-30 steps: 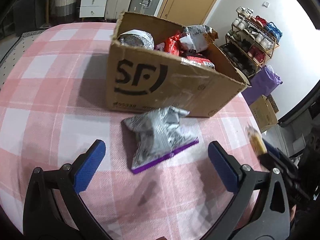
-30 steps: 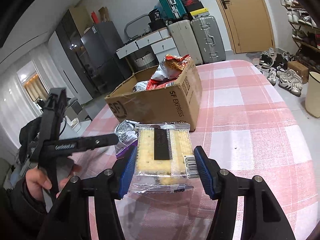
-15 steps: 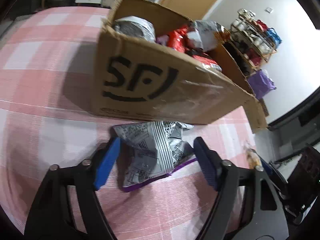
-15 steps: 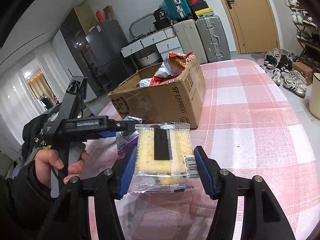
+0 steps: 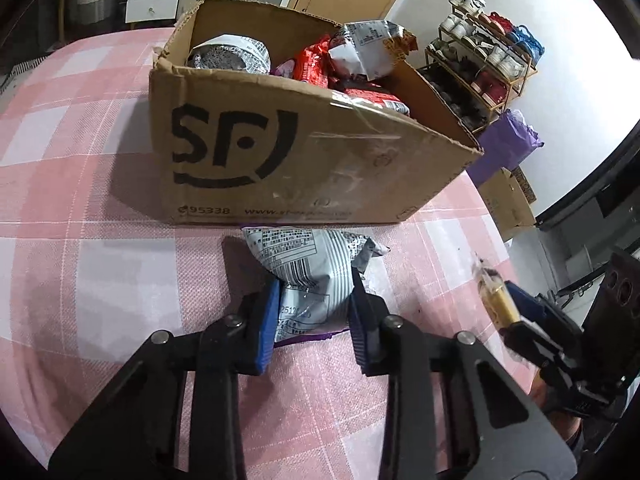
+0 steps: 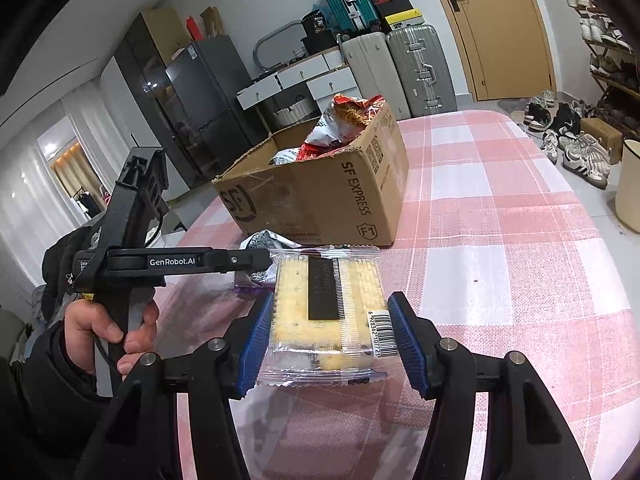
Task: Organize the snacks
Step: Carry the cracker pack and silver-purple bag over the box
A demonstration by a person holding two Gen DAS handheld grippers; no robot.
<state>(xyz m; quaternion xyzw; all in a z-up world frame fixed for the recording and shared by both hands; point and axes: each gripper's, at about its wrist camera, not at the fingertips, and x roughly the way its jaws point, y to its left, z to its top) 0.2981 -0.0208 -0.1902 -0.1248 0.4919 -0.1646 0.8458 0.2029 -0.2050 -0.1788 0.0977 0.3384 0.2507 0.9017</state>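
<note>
Left gripper [image 5: 312, 312] has its blue pads shut tight on the near end of the silver bag [image 5: 308, 276], so the bag is squeezed between them and puffs out in front. That bag lies on the pink check table [image 5: 80, 280], and its long way runs straight ahead from the gripper toward the box [image 5: 304, 152]. Its far end sits just beside the foot of the box wall with the big black letters. So the box is right in front of this gripper and very near, but its open top is higher than the bag. I think the next move has to go up first, then forward over that wall, then let go inside. Inside the box are more snacks [image 5: 340, 68], red ones and silver ones, and they pile up near the top, so there is not much room left. Right gripper [image 6: 332, 336] is off to the side and holds a clear cracker pack [image 6: 328, 312] by its two long sides. Its pads press on the pack and lift it a little off the table. From there the box lies farther ahead and a bit to the left, so the left gripper is the nearer one.
</note>
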